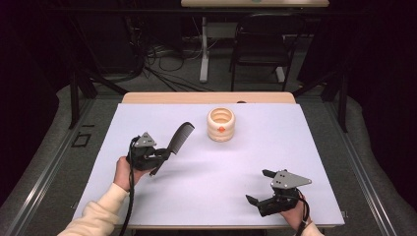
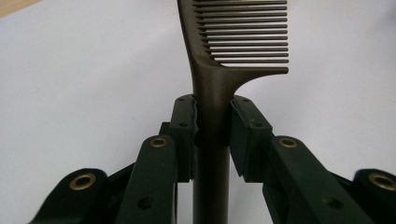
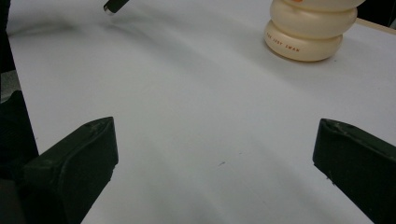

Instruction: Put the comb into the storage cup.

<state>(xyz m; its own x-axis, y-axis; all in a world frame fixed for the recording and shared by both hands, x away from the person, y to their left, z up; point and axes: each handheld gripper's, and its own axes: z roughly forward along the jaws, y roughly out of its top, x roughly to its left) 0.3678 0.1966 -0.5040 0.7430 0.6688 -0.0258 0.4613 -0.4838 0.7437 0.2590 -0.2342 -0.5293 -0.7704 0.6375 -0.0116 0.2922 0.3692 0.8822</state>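
A dark comb (image 1: pixel 174 141) is held above the white table cover at the left, teeth end toward the far side. My left gripper (image 1: pixel 163 155) is shut on its handle; in the left gripper view both pads (image 2: pixel 185 126) press the comb's handle (image 2: pixel 212 116) from either side, with the teeth (image 2: pixel 245 32) pointing right. A cream ribbed holder (image 1: pixel 221 124) with an orange mark stands upright at the table's far middle, also seen as the cream holder (image 3: pixel 308 32) at the top right of the right gripper view. My right gripper (image 1: pixel 259 187) rests near the front right edge, open, nothing between its fingers.
The white cover (image 1: pixel 211 182) spans the table, with a wooden edge (image 1: pixel 206 97) at the far side. Behind it stand a black chair (image 1: pixel 260 44) and a tangle of cables (image 1: pixel 157 59) on the floor.
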